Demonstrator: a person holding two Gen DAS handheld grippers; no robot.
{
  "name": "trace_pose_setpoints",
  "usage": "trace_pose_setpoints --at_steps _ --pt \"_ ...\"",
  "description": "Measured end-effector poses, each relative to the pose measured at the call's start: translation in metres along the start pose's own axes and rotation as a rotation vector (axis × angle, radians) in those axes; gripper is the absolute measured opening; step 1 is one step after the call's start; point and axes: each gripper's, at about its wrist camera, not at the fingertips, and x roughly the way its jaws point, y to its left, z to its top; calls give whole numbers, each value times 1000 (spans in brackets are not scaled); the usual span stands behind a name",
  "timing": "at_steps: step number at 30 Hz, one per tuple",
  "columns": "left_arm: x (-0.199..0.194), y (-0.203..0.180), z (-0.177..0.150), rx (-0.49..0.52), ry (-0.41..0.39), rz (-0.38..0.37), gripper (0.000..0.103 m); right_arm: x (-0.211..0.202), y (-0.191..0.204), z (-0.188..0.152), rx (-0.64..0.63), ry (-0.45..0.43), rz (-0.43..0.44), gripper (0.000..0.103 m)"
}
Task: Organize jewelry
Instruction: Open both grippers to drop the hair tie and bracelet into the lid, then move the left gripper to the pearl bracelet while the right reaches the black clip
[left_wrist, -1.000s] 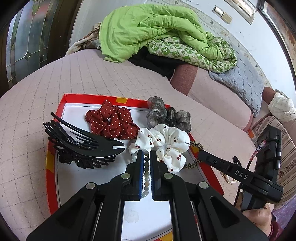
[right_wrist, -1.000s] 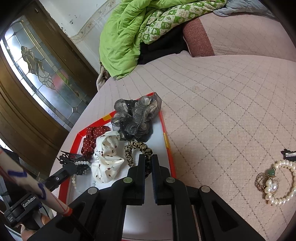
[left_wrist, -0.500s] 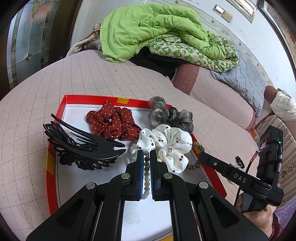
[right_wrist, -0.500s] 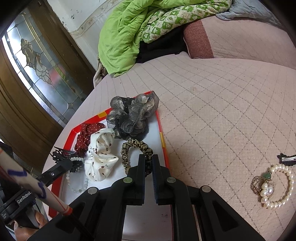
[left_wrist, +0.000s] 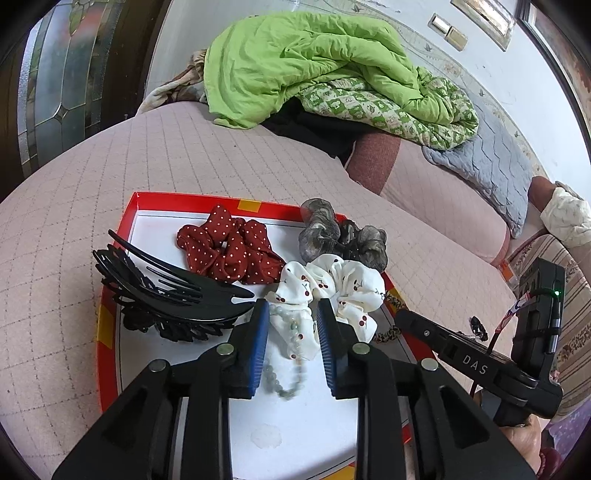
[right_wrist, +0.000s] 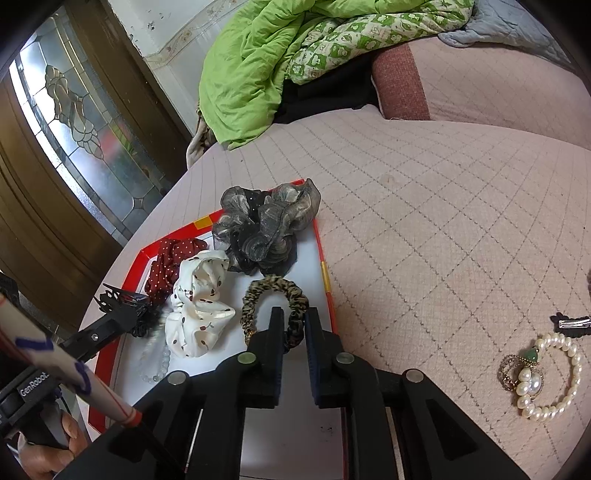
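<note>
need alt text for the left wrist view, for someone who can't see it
The left tongs, jaws parted after just opening, sit over a pale green bead bracelet lying loose on a red-rimmed white tray. Also in the tray: a black claw clip and red polka-dot, cherry-print white and grey organza scrunchies. The right tongs reach in from the right.

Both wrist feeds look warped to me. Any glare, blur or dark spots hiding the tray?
Left wrist view: fisheye bends the tray rim, daylight even, sharp, no glare on the bead bracelet. Right wrist view: same bending, dark vignette corners, bright door glass at left, tray unhidden.
</note>
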Motion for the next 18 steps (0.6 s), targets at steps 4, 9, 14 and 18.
trace_pose_setpoints --at_steps 4,9,14,18 --pt "-1 0 1 -3 -3 -2 25 -1 -1 1 6 -2 -1 21" --pt "-3 -1 2 -6 -12 -6 28 -3 -1 2 7 -8 1 21" --pt "-5 -4 2 -8 -19 -14 29 -8 -2 2 15 -19 13 21" --pt "-5 -11 2 1 -21 -26 29 -13 -5 3 32 -24 25 21"
